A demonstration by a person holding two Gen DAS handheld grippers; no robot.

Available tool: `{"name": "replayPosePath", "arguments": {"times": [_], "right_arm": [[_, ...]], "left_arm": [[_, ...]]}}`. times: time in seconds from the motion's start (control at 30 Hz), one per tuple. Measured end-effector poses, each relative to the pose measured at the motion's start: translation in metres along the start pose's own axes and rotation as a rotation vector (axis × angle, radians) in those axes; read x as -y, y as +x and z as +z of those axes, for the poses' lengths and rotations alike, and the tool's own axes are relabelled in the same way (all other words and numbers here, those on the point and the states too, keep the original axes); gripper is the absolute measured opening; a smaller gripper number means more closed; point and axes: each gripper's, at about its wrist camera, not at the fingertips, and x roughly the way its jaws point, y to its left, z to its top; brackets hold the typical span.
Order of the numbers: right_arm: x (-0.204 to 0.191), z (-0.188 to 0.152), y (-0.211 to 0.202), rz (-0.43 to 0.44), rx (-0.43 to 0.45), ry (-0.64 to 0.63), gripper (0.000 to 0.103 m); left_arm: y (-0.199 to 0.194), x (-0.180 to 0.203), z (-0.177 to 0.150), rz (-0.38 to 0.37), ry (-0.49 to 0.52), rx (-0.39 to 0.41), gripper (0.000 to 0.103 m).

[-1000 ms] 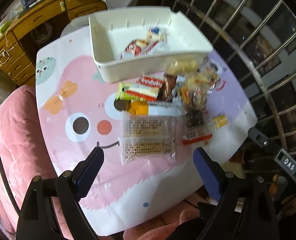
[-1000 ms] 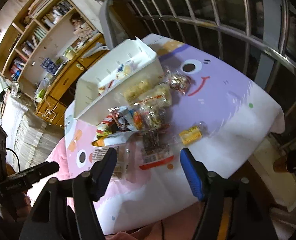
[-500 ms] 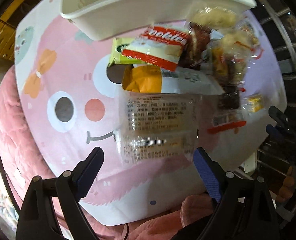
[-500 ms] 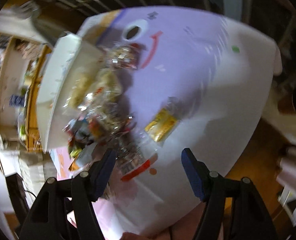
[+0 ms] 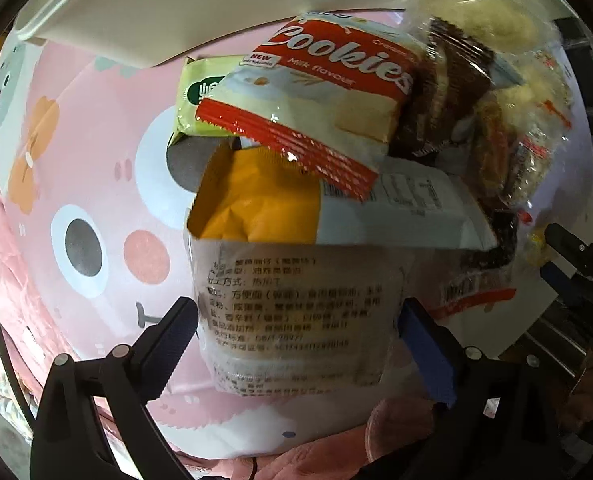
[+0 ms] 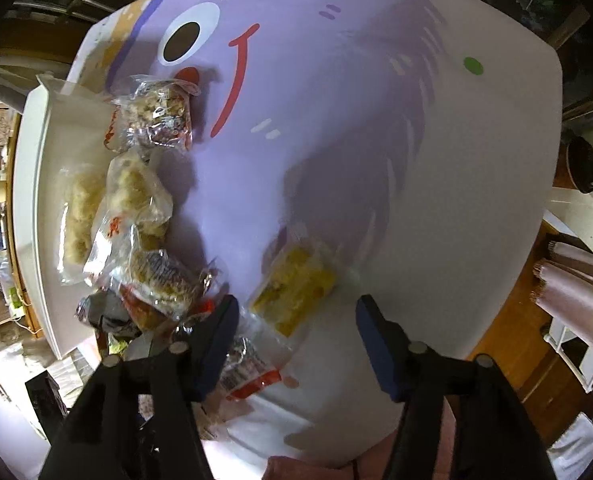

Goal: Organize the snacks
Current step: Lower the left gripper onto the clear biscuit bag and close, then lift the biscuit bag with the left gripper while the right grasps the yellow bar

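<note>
Table: cartoon-face cloth (image 5: 76,184), pink on one side, purple on the other; white bin (image 5: 200,12) at the far edge.
Left gripper (image 5: 296,344): spread wide, nothing squeezed; a clear noodle pack (image 5: 296,312) sits between its fingers, nearer than the bin.
Noodle pack: light, crinkly, slippery, breaks easily; pinch its two long sides.
Right gripper (image 6: 296,344): wide apart, bare; one yellow snack (image 6: 296,288) lies just ahead.
Count: one Cookies bag (image 5: 320,92); maybe ten snacks outside the bin, the pile is jumbled.

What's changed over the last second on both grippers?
Both grippers came down toward the table. The left gripper closed in on the clear noodle pack, its open fingers now at either side of it, not clamped. The right gripper swung over to the yellow snack, still open, nothing held. The snack pile, including the cookies pack, and the white bin stayed put.
</note>
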Motion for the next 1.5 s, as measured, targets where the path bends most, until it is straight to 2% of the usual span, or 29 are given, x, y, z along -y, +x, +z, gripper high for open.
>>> {"name": "replayPosePath", "arguments": {"times": [0.23, 0.3, 0.43, 0.5, 0.67, 0.77, 1.17, 1.5], "right_arm": [[-0.021, 0.008, 0.005, -0.074, -0.016, -0.047, 0.051], [-0.028, 0.010, 0.006, -0.117, -0.018, -0.061, 0.044], [-0.033, 0.010, 0.007, -0.158, -0.024, -0.077, 0.037], [-0.038, 0.011, 0.007, -0.162, -0.023, -0.078, 0.028], [-0.041, 0.012, 0.005, -0.152, -0.022, -0.087, 0.026], [-0.026, 0.004, 0.004, -0.142, -0.018, -0.103, 0.026], [-0.023, -0.035, -0.028, -0.081, 0.037, -0.167, 0.026], [-0.057, -0.063, -0.051, -0.015, 0.088, -0.257, 0.026]], "left_arm": [[0.005, 0.002, 0.018, -0.012, -0.006, -0.025, 0.100], [0.005, 0.003, 0.021, -0.022, -0.012, -0.035, 0.097], [0.008, 0.003, 0.021, -0.026, -0.002, -0.031, 0.088], [0.008, 0.002, 0.024, -0.023, 0.003, -0.022, 0.084], [-0.002, 0.004, 0.020, 0.008, 0.028, -0.010, 0.080], [-0.005, 0.008, 0.008, 0.031, 0.030, -0.010, 0.080], [-0.043, -0.020, -0.046, 0.009, -0.037, 0.046, 0.080], [-0.102, -0.063, -0.076, -0.016, -0.083, 0.199, 0.081]]}}
